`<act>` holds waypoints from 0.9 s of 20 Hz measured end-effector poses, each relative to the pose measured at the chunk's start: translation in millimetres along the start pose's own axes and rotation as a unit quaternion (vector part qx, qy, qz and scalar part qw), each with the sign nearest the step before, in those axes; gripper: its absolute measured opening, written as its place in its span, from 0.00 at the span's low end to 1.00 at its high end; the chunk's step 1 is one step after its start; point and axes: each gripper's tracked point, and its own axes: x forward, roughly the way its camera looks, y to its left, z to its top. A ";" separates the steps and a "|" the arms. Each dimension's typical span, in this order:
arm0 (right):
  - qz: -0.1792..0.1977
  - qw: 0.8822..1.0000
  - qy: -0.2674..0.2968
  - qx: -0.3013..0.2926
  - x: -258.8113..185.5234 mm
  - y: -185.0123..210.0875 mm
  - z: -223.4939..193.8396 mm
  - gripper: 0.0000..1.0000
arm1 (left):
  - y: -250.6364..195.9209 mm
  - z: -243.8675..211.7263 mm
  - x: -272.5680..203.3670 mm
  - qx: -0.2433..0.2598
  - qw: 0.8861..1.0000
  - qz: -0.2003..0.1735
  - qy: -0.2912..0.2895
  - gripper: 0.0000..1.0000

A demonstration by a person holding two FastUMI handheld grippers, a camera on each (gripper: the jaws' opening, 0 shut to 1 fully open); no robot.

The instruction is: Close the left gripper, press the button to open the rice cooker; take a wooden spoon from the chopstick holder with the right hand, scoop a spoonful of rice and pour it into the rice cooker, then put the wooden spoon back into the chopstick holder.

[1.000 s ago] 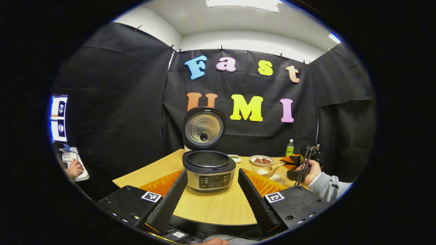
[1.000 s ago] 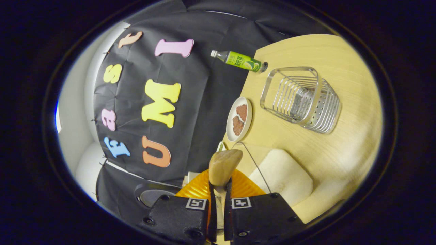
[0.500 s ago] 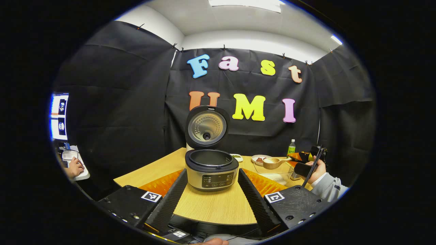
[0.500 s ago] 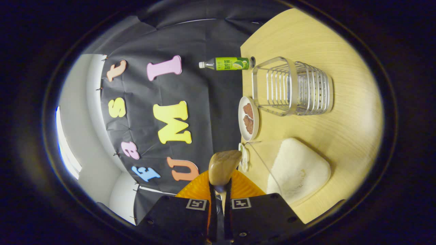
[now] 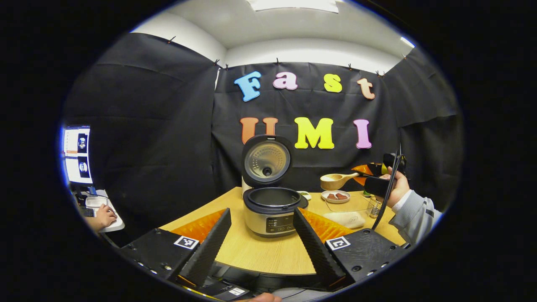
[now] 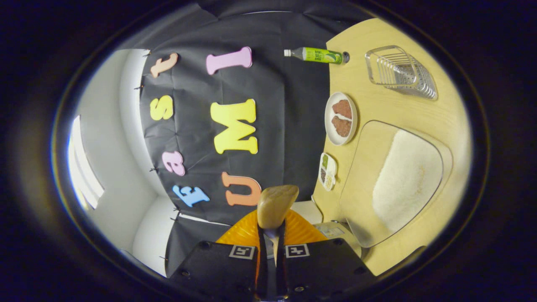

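Right gripper (image 6: 268,241): fingers together, clamped on the handle of the wooden spoon (image 6: 275,203). In the left gripper view this gripper (image 5: 371,176) sits in a person's hand (image 5: 396,188), grey sleeve below.

Change over the last second: the spoon has risen from low over the rice container to well above the tabletop (image 5: 260,251), and is now carried level with its bowl (image 5: 331,181) toward the rice cooker (image 5: 272,207). The rice container (image 6: 398,180) and chopstick holder (image 6: 400,71) have drawn away in the right gripper view. Judgement: the scoop is done and the carry to the cooker is under way; pour and return remain. Whether rice lies in the bowl cannot be told.

Left gripper (image 5: 262,243): black ribbed fingers spread wide apart, holding nothing, framing the cooker from the near side.

Materials and shapes:
- Wooden spoon: pale smooth wood, deep rounded bowl, short handle.
- Rice cooker: round metallic body, dark rim, control panel on the front; lid (image 5: 266,159) upright and open, showing a dimpled metal inner plate; pot looks dark.
- Rice container: clear, rounded-rectangular, holding a heap of white grainy rice.
- Chopstick holder: shiny wire and perforated metal, empty.
- Plate (image 6: 340,118): white, round, two brown pieces.
- Small dish (image 6: 327,171): white, rectangular.
- Bottle (image 6: 316,55): green label, at the far edge.
- Tabletop: light wood grain.
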 end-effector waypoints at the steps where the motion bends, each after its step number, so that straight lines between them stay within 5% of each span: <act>1: 0.001 1.000 0.002 -0.005 5.3 4.9 -7.7 0.13 | 0.0 -0.5 -1.6 0.005 1.000 -0.003 -0.001 0.95; 9: -0.010 0.992 0.013 -0.123 55.1 48.7 -66.3 0.13 | 7.5 -4.0 -7.3 0.014 1.000 -0.009 0.010 0.95; 18: -0.039 0.958 0.011 -0.285 101.6 80.6 -114.7 0.14 | 17.2 -1.5 -13.2 0.028 0.999 0.015 0.010 0.94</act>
